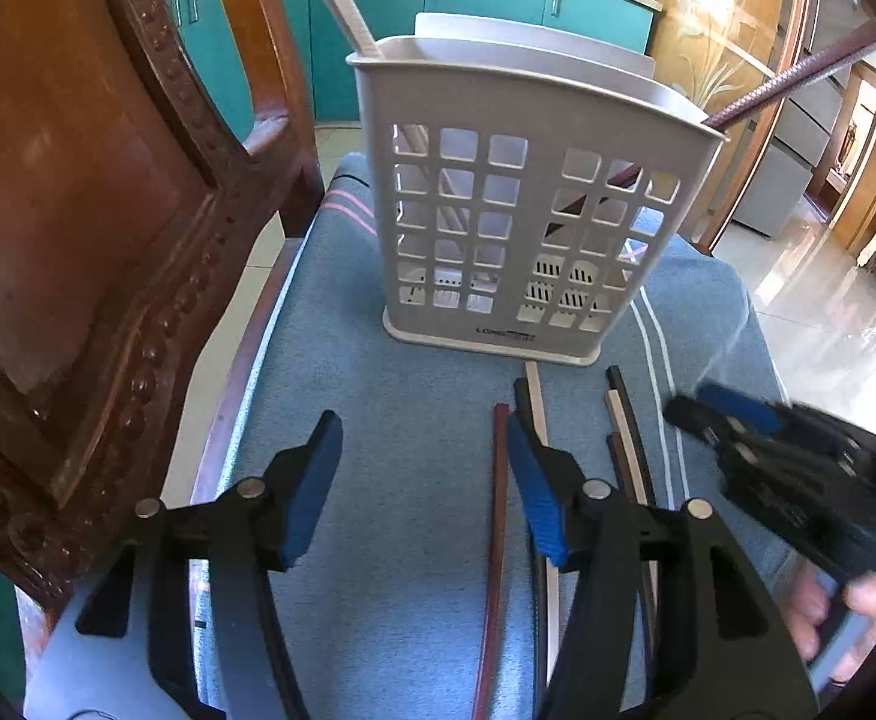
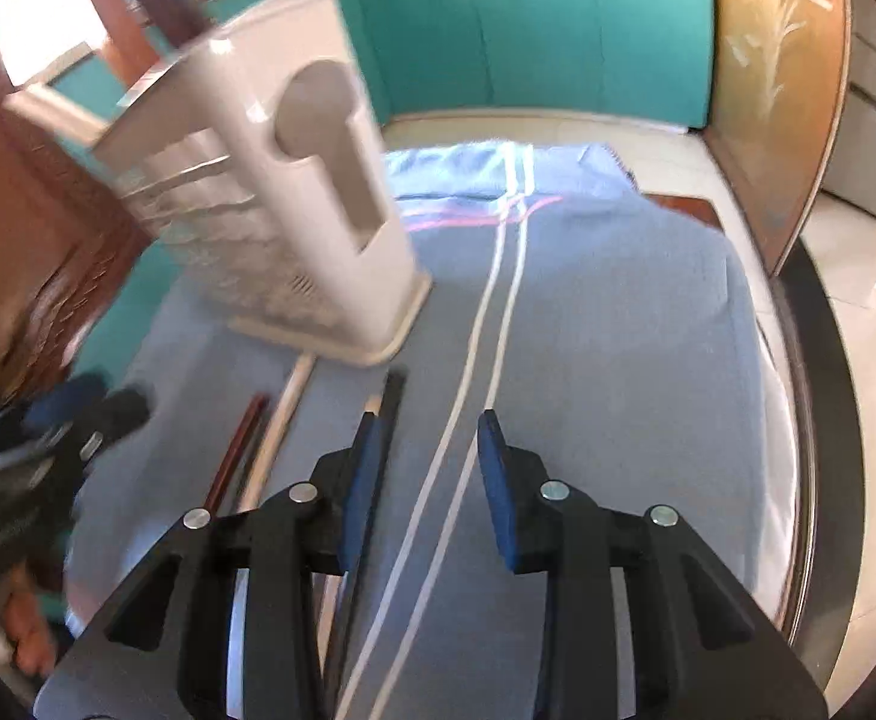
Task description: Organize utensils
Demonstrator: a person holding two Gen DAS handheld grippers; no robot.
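blue cloth (image 1: 414, 420); chopsticks (image 1: 498, 540) before holder (image 1: 528, 204); left gripper (image 1: 426, 480), right gripper (image 2: 426, 480) agape, empty

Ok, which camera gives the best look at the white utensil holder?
The left wrist view: the utensil holder stands sharp and front-on, grid openings and two chopsticks inside visible. The right wrist view shows it motion-blurred from its side.

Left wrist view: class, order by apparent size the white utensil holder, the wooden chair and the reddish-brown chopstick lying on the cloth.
1. wooden chair, though it is nearest the camera.
2. white utensil holder.
3. reddish-brown chopstick, long but very thin.
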